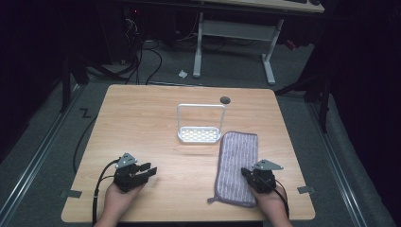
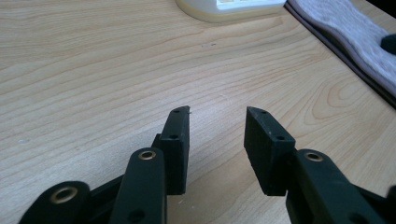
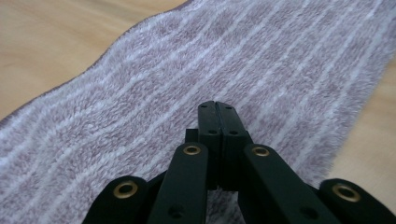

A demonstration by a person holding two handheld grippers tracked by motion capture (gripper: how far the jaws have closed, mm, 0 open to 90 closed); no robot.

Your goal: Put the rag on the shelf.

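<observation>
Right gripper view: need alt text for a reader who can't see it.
The right gripper points down at a purple striped towel, its two black jaws pressed together with nothing between them. The towel lies flat on a light wooden table, which shows at the upper left and right edges.

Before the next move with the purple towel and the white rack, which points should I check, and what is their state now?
1. Left gripper open, nothing between the jaws: ok.
2. Right gripper open to take the towel: not ok, its jaws are shut together.
3. Right gripper holding towel cloth: cannot tell.
4. Purple striped towel lying flat on the table: ok.
5. White rack standing upright, apart from the towel: ok.
6. Bare wood in front of the left gripper: ok.
</observation>
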